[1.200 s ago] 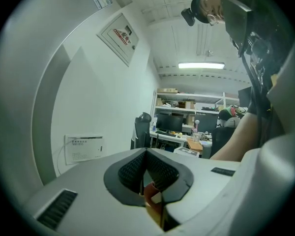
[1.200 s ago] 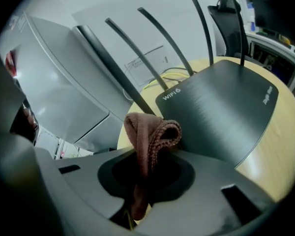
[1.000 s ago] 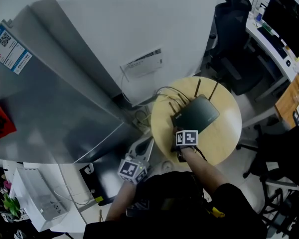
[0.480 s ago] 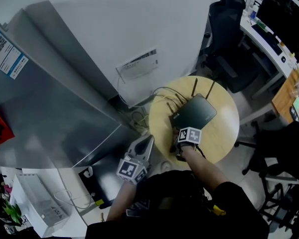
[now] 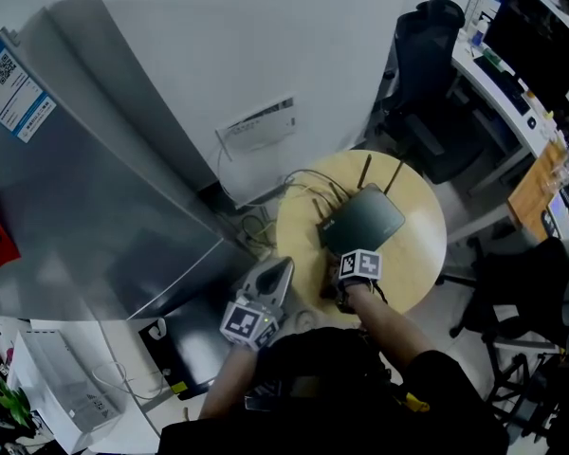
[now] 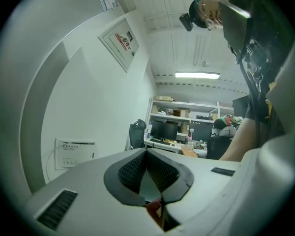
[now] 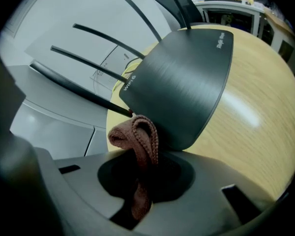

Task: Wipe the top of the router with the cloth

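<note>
A dark flat router (image 5: 365, 218) with several thin antennas lies on a round wooden table (image 5: 419, 245). In the right gripper view the router (image 7: 182, 80) fills the middle, its near edge just ahead of the jaws. My right gripper (image 5: 351, 254) is shut on a brownish-pink knitted cloth (image 7: 139, 140), which bunches up against the router's near left corner. That gripper (image 7: 138, 149) hovers at the table's near side. My left gripper (image 5: 271, 277) hangs off the table to the left, jaws shut with nothing in them (image 6: 146, 155), pointing out into the room.
Cables (image 5: 308, 180) run from the router's back to a white wall box (image 5: 257, 122). A grey cabinet (image 5: 85, 207) stands to the left. Office chairs (image 5: 427, 74) and a desk with monitors (image 5: 526, 55) are beyond the table on the right.
My right gripper and the cloth have shifted slightly right along the router's near edge. The left gripper has hardly moved. The head view has drifted a little.
</note>
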